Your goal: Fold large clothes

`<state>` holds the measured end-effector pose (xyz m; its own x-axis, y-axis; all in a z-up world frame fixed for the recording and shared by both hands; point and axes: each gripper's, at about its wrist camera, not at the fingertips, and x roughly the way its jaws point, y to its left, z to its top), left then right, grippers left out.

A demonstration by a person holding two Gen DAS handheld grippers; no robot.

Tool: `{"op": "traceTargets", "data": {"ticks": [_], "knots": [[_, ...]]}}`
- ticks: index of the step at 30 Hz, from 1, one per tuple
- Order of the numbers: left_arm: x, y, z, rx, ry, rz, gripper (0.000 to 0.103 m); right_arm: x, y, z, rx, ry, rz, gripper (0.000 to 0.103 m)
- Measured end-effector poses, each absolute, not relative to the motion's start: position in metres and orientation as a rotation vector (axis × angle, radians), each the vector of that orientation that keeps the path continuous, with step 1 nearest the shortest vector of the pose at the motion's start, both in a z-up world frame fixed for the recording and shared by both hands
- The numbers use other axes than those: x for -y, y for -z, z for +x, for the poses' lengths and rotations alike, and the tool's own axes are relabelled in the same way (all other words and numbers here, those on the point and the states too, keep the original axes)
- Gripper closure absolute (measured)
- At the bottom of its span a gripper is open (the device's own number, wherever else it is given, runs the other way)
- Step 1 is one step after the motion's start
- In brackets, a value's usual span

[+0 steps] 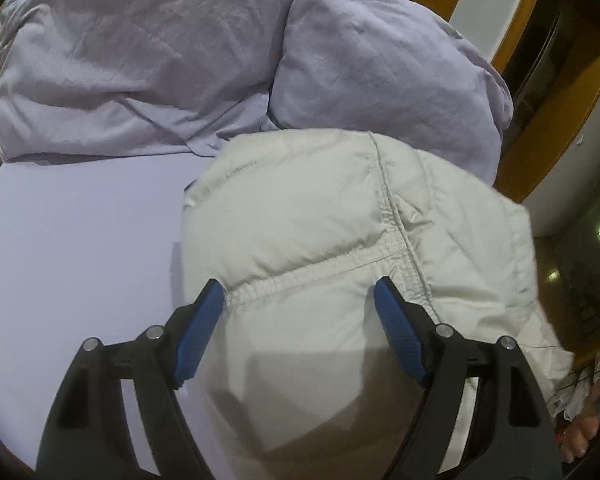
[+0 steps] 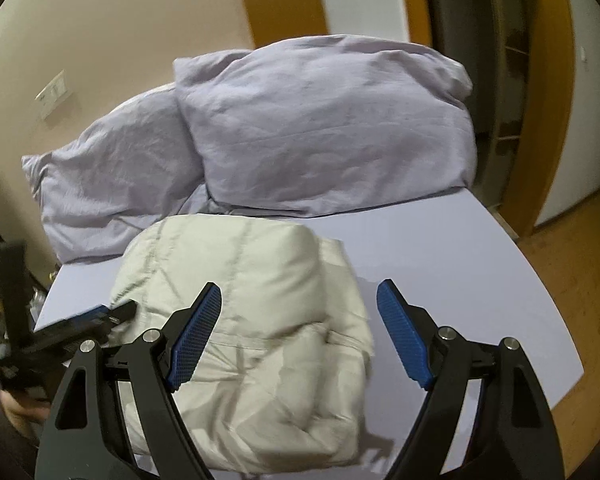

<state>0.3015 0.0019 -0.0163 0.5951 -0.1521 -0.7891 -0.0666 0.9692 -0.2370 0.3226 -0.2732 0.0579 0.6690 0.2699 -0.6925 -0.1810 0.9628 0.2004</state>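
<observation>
Pale grey-white quilted puffer jacket (image 1: 340, 216), folded into a bulky bundle on the lavender-sheeted bed (image 1: 80, 240), with left gripper (image 1: 300, 300) and right gripper (image 2: 300, 300) fingers apart and empty above it; springy padding judged liable to reopen unpressed.

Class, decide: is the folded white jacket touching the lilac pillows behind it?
Touching. In the left wrist view the white jacket's far edge overlaps the lilac pillows with no sheet visible between them.
</observation>
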Motion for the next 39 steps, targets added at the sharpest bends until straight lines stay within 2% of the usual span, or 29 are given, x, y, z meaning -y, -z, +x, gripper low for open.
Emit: {"op": "traceTargets", "data": {"ticks": [12,15,25,32,35,39], "knots": [[0.041,0.045,0.301,-0.879,0.104,-0.153,0.024,0.244,-0.029,0.368,-0.837,-0.230,0.067,0.042],[0.040,0.047,0.305,-0.882,0.108,-0.165,0.024,0.238,-0.014,0.379,-0.839,-0.197,0.034,0.045],[0.033,0.026,0.310,-0.850,0.149,-0.153,0.024,0.237,0.040,0.391,-0.843,-0.167,0.008,0.045],[0.031,0.008,0.343,-0.799,0.099,-0.170,0.024,0.245,0.059,0.391,-0.808,-0.164,0.050,0.044],[0.040,0.016,0.358,-0.819,0.080,-0.146,0.024,0.249,0.065,0.393,-0.811,-0.168,0.071,0.043],[0.054,0.037,0.358,-0.814,0.049,-0.058,0.018,0.251,0.066,0.396,-0.829,-0.176,0.083,0.041]]}}
